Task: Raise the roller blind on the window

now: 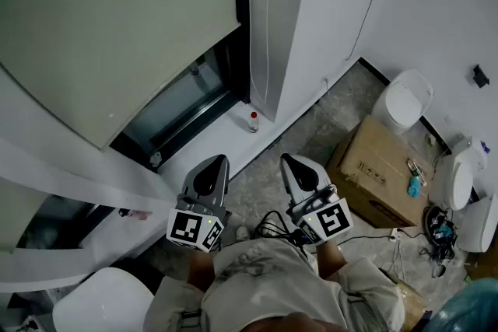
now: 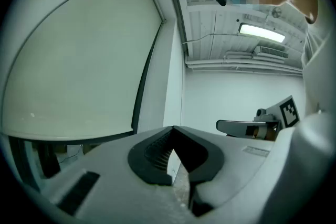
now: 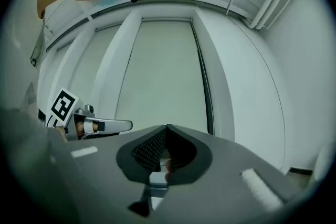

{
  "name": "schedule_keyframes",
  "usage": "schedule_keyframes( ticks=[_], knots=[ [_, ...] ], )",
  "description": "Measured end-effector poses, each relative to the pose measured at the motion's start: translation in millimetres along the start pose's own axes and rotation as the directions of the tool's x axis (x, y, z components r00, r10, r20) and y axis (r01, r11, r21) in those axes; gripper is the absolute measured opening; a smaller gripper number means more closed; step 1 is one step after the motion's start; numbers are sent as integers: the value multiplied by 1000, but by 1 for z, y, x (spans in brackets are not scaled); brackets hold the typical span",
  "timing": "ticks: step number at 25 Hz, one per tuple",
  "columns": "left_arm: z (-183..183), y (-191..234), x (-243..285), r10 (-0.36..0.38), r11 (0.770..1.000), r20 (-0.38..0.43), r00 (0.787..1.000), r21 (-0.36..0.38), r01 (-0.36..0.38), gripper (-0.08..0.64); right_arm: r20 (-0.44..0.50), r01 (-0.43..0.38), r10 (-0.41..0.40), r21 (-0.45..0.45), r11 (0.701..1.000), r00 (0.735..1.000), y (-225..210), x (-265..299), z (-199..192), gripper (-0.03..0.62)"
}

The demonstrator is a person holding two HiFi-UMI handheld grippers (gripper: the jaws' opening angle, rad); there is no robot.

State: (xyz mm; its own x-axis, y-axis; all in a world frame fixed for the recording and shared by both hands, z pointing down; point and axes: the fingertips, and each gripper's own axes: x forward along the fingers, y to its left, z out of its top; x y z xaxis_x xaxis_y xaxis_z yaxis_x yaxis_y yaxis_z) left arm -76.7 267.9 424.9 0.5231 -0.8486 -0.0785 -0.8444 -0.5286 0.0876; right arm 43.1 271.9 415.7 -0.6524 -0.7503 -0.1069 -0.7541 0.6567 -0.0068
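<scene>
1. White walls frame the window ahead on your left. The roller blind (image 1: 117, 19) hangs most of the way down, with a dark gap below it.
2. On the floor at your right, the cardboard box (image 1: 372, 171) is shut, so its contents are unseen.
3. Your left claw (image 1: 216, 163) and right claw (image 1: 289, 161) are both pinched closed on nothing, well short of the blind. Find its pull cord, then open one claw before reaching.
4. A small bottle (image 1: 253, 121) stands on the ledge; I cannot tell what is in it.

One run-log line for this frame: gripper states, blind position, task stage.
left gripper: shut, empty | right gripper: shut, empty | pale fabric roller blind: mostly down, untouched | stage: raising not yet begun
</scene>
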Motion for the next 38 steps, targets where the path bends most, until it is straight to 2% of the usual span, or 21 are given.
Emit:
schedule_keyframes(
  ticks=[10, 18, 22, 30, 33, 38],
  knots=[
    [-2, -21, 11, 11, 1000, -4, 1000, -8, -11, 3, -4, 20, -20, 15, 1000, 1000, -17, -13, -5, 11],
    [-4, -48, 25, 62, 998, 10, 998, -32, -61, 3, -2, -22, 22, 23, 999, 1000, -39, -29, -2, 11],
    [-3, -52, 28, 74, 997, -2, 997, -12, -74, 3, 6, -40, 40, 33, 999, 999, -43, -27, 0, 11],
    [-4, -42, 54, 67, 998, -11, 998, 14, -67, 3, 20, -35, 35, 18, 999, 999, -64, -3, 0, 11],
    [-5, -31, 65, 60, 998, -14, 998, 13, -60, 3, -8, -27, 27, 19, 999, 1000, -70, 10, -7, 11],
    [-5, -6, 82, 48, 999, -18, 999, 13, -48, 3, 8, -13, 13, 11, 1000, 1000, -76, 38, -6, 11]
  ],
)
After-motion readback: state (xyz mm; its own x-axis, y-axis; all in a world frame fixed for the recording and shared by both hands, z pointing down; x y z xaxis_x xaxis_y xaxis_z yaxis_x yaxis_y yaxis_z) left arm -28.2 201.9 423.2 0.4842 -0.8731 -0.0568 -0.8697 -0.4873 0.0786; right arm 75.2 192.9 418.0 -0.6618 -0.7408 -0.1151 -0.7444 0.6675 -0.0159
